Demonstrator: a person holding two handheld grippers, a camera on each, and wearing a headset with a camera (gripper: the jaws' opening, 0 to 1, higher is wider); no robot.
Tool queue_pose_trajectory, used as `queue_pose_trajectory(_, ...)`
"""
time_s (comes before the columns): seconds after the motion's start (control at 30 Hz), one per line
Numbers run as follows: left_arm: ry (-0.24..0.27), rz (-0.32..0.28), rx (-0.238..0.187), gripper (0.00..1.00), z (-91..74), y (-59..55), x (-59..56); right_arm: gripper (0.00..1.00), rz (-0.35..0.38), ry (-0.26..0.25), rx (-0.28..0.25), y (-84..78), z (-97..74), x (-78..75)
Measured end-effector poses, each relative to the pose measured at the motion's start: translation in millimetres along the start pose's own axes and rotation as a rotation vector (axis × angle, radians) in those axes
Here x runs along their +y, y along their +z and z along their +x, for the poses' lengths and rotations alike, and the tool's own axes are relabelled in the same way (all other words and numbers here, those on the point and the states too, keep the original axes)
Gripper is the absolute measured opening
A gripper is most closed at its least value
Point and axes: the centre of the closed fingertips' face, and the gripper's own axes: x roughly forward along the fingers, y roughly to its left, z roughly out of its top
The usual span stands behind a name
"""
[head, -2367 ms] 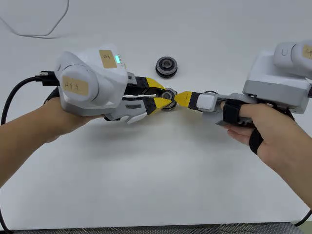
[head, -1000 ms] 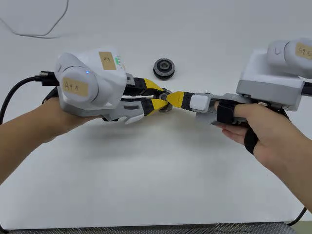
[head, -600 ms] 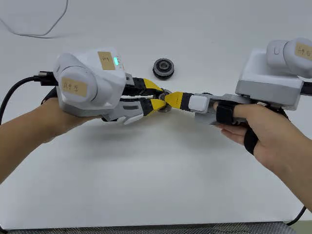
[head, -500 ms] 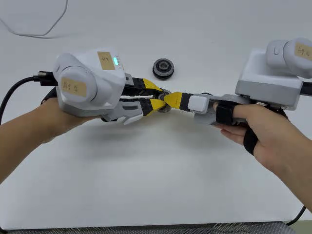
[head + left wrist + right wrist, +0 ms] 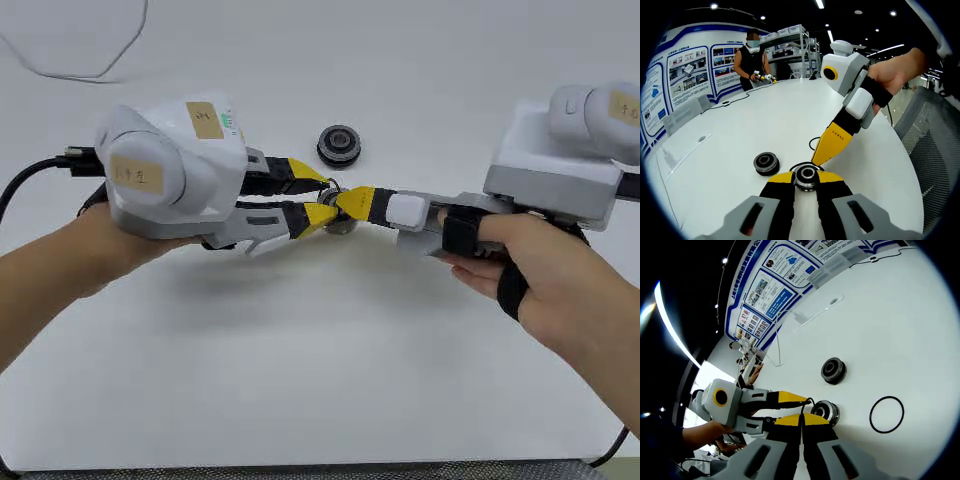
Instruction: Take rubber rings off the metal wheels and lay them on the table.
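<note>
**Clerk:** Far left, first entry?

**Checker:** A person's left hand (image 5: 70,250) around the white left gripper with yellow-tipped black jaws (image 5: 322,196). A black cable (image 5: 25,180) leaves its rear and is cut off at the left edge of the head view. The jaws are clamped on a small silver metal wheel (image 5: 806,176).

**Clerk:** Rubber on that wheel?

**Checker:** One thin black rubber ring (image 5: 799,164), partly lifted off. A strand loops up beside the yellow tip of the white right gripper (image 5: 352,203). In the head view the crossed yellow tips hide most of the wheel.

**Clerk:** Right gripper's jaws?

**Checker:** Pressed together, with the tip just beside the wheel. I cannot tell whether the strand is nipped between them. The right hand (image 5: 550,280) runs off the lower right corner.

**Clerk:** Other stock?

**Checker:** A second metal wheel with a black rubber tread (image 5: 339,145), flat on the table above centre in the head view, apart from both grippers. Also one loose black rubber ring (image 5: 886,414), lying flat at the right of the right gripper view, near the held wheel without touching it.

**Clerk:** Surface and room?

**Checker:** A plain white table (image 5: 320,380). A thin grey cable (image 5: 85,77) at upper left is cut off by the frame.
- **Left gripper view, upper left:** another person (image 5: 751,55) at the far edge, with blue-bordered wall posters (image 5: 685,65) and shelving (image 5: 790,45).
- **Left gripper view, right:** a grey mesh chair back (image 5: 935,130).
</note>
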Motion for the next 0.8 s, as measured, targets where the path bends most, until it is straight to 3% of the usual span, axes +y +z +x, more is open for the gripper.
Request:
queue_pose_trajectory(0.23, 0.034, -0.026, -0.032, 0.25, -13.6, 8.1, 5.0, 0.01, 0.011, 0.031, -0.018, 8.3, -4.0, 11.6)
queue_pose_trajectory(0.37, 0.046, -0.041, -0.041, 0.3, -15.9, 10.6, 6.5, 0.02, 0.024, 0.041, -0.031, 14.0, -12.0, 10.8)
queue_pose_trajectory(0.57, 0.071, -0.037, -0.033, 0.42, -15.7, 10.4, 9.2, 0.02, 0.05, 0.027, -0.063, 26.2, -30.7, -4.2)
queue_pose_trajectory(0.8, 0.099, -0.058, -0.069, 0.55, -17.4, 19.6, 14.7, 0.02, 0.086, -0.011, -0.077, 32.2, -47.5, -30.7)
